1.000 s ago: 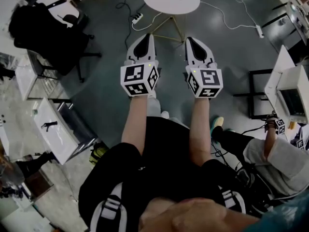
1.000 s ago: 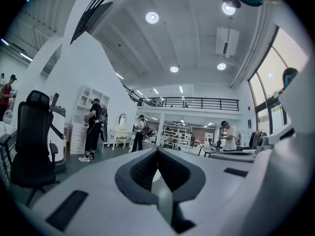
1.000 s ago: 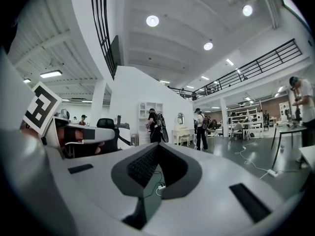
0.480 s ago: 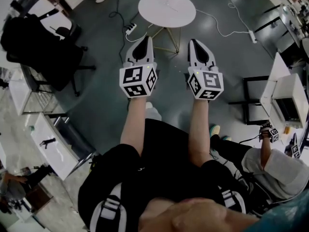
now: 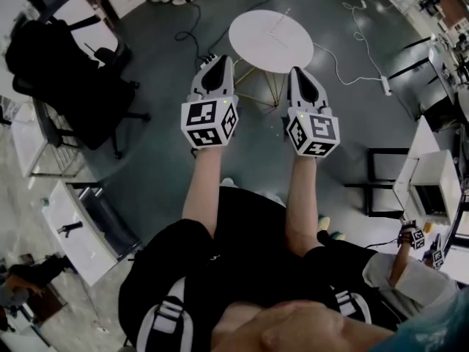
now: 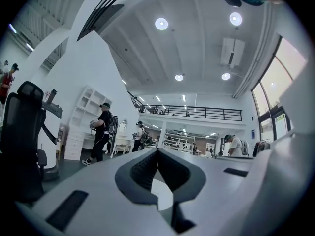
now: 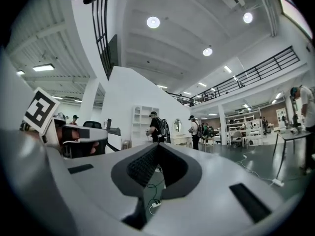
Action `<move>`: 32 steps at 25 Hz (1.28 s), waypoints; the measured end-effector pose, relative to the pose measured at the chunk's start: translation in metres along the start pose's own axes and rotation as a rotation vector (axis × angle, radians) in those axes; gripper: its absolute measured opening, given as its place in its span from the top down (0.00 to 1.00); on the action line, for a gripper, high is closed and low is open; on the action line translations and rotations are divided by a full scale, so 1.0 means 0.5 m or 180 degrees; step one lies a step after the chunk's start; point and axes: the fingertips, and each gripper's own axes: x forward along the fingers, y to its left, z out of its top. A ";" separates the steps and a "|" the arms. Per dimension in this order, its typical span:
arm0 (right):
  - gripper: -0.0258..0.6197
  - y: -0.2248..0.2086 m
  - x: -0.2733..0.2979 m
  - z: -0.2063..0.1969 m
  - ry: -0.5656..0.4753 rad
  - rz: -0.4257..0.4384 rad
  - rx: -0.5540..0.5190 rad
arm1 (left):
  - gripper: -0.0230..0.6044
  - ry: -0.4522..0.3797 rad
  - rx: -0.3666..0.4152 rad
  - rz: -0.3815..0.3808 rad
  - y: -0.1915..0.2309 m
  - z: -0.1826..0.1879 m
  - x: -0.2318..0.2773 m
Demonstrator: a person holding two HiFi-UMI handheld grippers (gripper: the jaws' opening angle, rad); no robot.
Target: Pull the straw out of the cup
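The left gripper (image 5: 219,61) and the right gripper (image 5: 297,72) are held side by side and level at the near edge of a round white table (image 5: 253,42). Each has its jaws pressed together with nothing between them. A thin line, seemingly the straw (image 5: 281,20), slants near the table's far right edge. The cup cannot be made out.

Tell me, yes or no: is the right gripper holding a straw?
No. In the right gripper view, the right gripper has its jaws closed tip to tip with nothing between them.
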 end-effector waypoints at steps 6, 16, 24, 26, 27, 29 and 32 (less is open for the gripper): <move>0.93 0.049 0.052 -0.009 0.0084 0.0183 -0.0196 | 0.95 -0.0023 0.0002 0.0034 0.051 0.007 0.026; 0.94 0.080 0.113 0.004 0.0037 0.0239 -0.0263 | 0.95 -0.0085 -0.0069 0.0011 0.109 0.026 0.042; 0.94 0.028 0.127 0.024 0.0001 0.0110 -0.0244 | 0.95 -0.0092 -0.0041 0.0039 0.121 0.037 0.068; 0.94 0.019 0.143 0.017 -0.0003 0.0131 -0.0243 | 0.95 -0.0083 -0.0036 0.0045 0.122 0.030 0.081; 0.94 0.014 0.155 0.015 -0.0008 0.0150 -0.0243 | 0.95 -0.0079 -0.0019 0.0047 0.123 0.027 0.090; 0.94 0.008 0.183 0.018 -0.0037 0.0193 -0.0241 | 0.95 -0.0096 0.0036 0.0068 0.130 0.033 0.109; 0.94 0.004 0.217 0.041 -0.0132 0.0272 -0.0256 | 0.95 -0.0207 0.0060 0.0130 0.148 0.066 0.131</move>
